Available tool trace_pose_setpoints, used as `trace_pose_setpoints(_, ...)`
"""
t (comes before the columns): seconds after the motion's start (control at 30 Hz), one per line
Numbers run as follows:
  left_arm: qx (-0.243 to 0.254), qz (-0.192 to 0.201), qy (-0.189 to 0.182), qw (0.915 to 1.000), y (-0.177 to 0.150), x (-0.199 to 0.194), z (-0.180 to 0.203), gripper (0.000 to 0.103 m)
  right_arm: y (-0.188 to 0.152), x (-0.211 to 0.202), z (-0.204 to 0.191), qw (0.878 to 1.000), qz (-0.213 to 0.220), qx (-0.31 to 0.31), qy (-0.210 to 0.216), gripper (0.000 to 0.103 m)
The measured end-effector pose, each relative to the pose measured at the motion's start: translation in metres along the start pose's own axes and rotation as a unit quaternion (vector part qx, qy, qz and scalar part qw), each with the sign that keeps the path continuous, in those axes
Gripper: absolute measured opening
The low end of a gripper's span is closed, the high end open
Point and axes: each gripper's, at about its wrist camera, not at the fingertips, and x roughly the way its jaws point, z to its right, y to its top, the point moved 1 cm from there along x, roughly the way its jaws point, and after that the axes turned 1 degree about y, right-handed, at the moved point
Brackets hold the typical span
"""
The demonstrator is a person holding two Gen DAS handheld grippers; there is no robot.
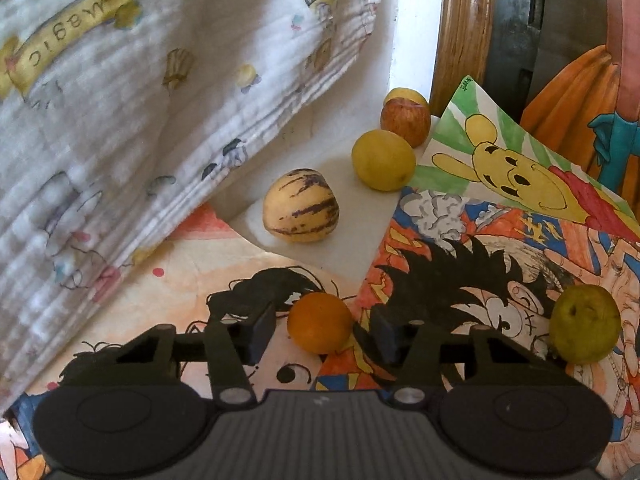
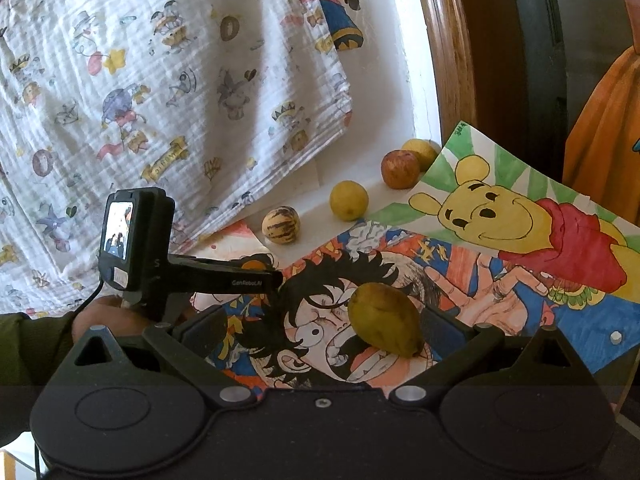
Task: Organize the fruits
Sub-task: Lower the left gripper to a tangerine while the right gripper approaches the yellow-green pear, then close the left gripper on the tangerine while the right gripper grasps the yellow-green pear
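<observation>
While the left gripper [image 1: 320,330] is held low over the drawings, an orange fruit [image 1: 320,322] is framed between its spread fingers, with a gap visible on both sides, so nothing is clamped yet. Over on the right, the right gripper [image 2: 322,330] is seen opened wide around a green-yellow fruit [image 2: 384,318]; that fruit lies on the comic drawing [image 2: 460,276] close to the right finger, though contact cannot be judged. Further back, a row is laid out on the white ledge [image 1: 348,240]: a striped melon-like fruit [image 1: 301,211], a yellow fruit [image 1: 383,160], a red apple [image 1: 405,121] and another yellow fruit [image 1: 405,96] tucked just behind it. A bear drawing [image 2: 520,216] is spread beside them, and a printed cloth [image 2: 160,80] is draped behind. A hand [image 2: 104,320] is glimpsed gripping the left tool's handle.
</observation>
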Motion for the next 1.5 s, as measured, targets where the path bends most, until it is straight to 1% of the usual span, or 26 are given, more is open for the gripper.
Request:
trace_pose_setpoints(0.03, 0.0, 0.002, -0.002, 1.0, 0.0, -0.001, 0.0, 0.047, 0.0, 0.0, 0.0, 1.0, 0.0, 0.001, 0.0, 0.102)
trace_pose_setpoints(0.13, 0.01, 0.005, -0.001, 0.9999, -0.001, -0.001, -0.001, 0.036, 0.0, 0.001, -0.001, 1.0, -0.001, 0.001, 0.002, 0.102)
trace_pose_setpoints(0.27, 0.032, 0.012, 0.006, 0.9994, -0.004, -0.003, 0.003, 0.035, -0.001, 0.002, -0.001, 1.0, -0.003, 0.003, 0.003, 0.102)
trace_pose_setpoints(0.37, 0.038, 0.016, 0.008, 0.9991, -0.005, -0.004, 0.005, 0.034, -0.002, 0.003, -0.002, 1.0, -0.005, 0.003, 0.003, 0.102)
trace_pose_setpoints(0.47, 0.036, 0.016, -0.001, 0.9992, -0.005, -0.01, 0.004, 0.034, -0.002, 0.004, -0.002, 1.0, -0.008, 0.0, 0.002, 0.102)
trace_pose_setpoints(0.63, 0.037, 0.025, -0.001, 0.999, -0.006, -0.032, 0.006, 0.034, -0.001, 0.004, -0.002, 1.0, -0.009, -0.005, 0.002, 0.102)
trace_pose_setpoints(0.73, 0.033, 0.023, -0.002, 0.9992, -0.008, -0.048, 0.004, 0.034, 0.001, 0.006, -0.003, 1.0, -0.011, -0.018, 0.003, 0.102)
trace_pose_setpoints(0.8, 0.022, 0.017, -0.01, 0.9996, -0.012, -0.061, 0.001, 0.034, 0.003, 0.01, 0.0, 1.0, -0.015, -0.026, 0.0, 0.102)
trace_pose_setpoints(0.9, 0.01, 0.008, -0.02, 0.9997, -0.022, -0.08, -0.002, 0.034, 0.006, 0.023, 0.01, 0.999, -0.029, -0.026, -0.001, 0.102)
trace_pose_setpoints(0.97, 0.002, 0.004, -0.02, 0.9998, -0.03, -0.09, -0.003, 0.034, 0.007, 0.034, 0.017, 0.999, -0.04, -0.027, -0.004, 0.102)
trace_pose_setpoints(1.07, -0.003, 0.002, -0.015, 0.9999, -0.041, -0.106, -0.001, 0.034, 0.007, 0.052, 0.023, 0.997, -0.055, -0.045, -0.009, 0.102)
trace_pose_setpoints(1.13, 0.002, 0.005, -0.009, 0.9999, -0.047, -0.115, 0.002, 0.034, 0.007, 0.062, 0.025, 0.996, -0.061, -0.065, -0.007, 0.101)
trace_pose_setpoints(1.27, 0.0, 0.001, -0.01, 0.9999, -0.053, -0.121, 0.005, 0.034, 0.007, 0.081, 0.026, 0.991, -0.074, -0.112, -0.009, 0.093)
trace_pose_setpoints(1.33, -0.004, -0.001, -0.012, 0.9999, -0.055, -0.121, 0.006, 0.034, 0.004, 0.091, 0.027, 0.987, -0.087, -0.131, -0.01, 0.085)
trace_pose_setpoints(1.37, -0.004, -0.002, -0.014, 0.9999, -0.055, -0.12, 0.007, 0.034, 0.003, 0.095, 0.028, 0.986, -0.095, -0.135, -0.011, 0.079)
trace_pose_setpoints(1.4, -0.002, -0.002, -0.014, 0.9999, -0.055, -0.12, 0.008, 0.034, 0.003, 0.098, 0.028, 0.985, -0.101, -0.138, -0.01, 0.077)
trace_pose_setpoints(1.5, 0.004, -0.004, -0.016, 0.9999, -0.054, -0.117, 0.012, 0.034, 0.002, 0.102, 0.029, 0.984, -0.103, -0.147, -0.012, 0.077)
